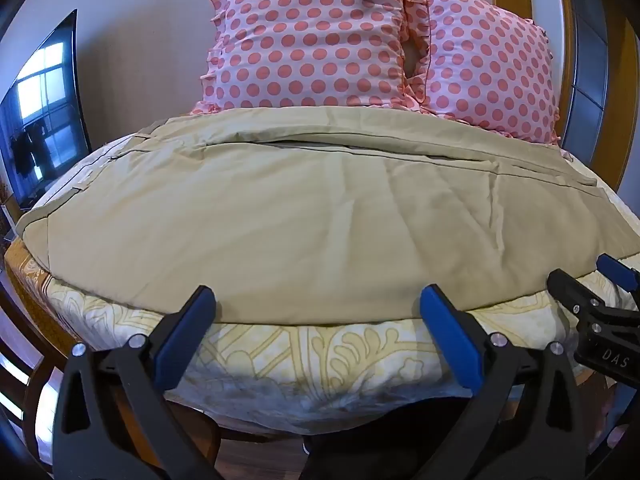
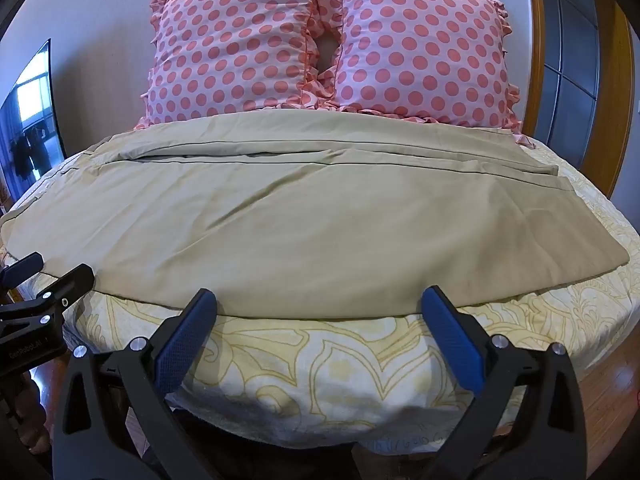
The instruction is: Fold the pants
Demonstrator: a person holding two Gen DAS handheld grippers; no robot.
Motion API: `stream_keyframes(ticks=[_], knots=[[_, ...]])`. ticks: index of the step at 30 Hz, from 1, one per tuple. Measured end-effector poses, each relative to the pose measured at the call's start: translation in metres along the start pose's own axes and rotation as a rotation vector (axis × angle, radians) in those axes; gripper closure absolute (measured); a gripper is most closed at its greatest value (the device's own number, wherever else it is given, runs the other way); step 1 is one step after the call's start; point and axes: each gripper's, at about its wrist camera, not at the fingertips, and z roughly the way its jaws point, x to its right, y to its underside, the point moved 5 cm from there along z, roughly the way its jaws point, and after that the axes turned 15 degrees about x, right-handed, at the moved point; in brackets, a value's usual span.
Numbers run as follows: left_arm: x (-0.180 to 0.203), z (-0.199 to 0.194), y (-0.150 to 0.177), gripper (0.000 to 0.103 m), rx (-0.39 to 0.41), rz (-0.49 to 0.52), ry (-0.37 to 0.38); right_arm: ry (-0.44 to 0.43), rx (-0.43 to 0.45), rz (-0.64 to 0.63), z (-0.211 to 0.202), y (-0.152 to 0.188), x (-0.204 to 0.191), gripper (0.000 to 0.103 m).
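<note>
Pants (image 1: 304, 208) of beige cloth lie spread flat across the bed (image 1: 304, 364), one leg laid over the other, with the waistband end toward my left side and the leg ends toward my right. The near edge of the pants runs just in front of my fingertips in both views. My left gripper (image 1: 318, 300) hovers at this near edge with its jaws spread wide and nothing between them; the blue pads (image 1: 180, 344) are near the cloth, but I cannot tell if they touch it. My right gripper (image 2: 318, 300) is the same, jaws wide apart and holding nothing, just at the hem line of the cloth. In the left view I see my right gripper at the right border, also released. The bed has a sheet (image 2: 340, 368) with a yellow pattern. Behind the pants two pillows (image 2: 320, 40) with pink dots stand against the wall. A dark screen (image 1: 44, 108) stands at the left side of the bed.
</note>
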Motion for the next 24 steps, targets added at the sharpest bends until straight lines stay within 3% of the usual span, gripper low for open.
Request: stream_keyframes(ticks=[24], knots=[[-0.0002, 0.0003, 0.0001, 0.002, -0.004, -0.006, 0.001, 0.000, 0.002, -0.002, -0.0002, 0.0007, 0.0002, 0.001]])
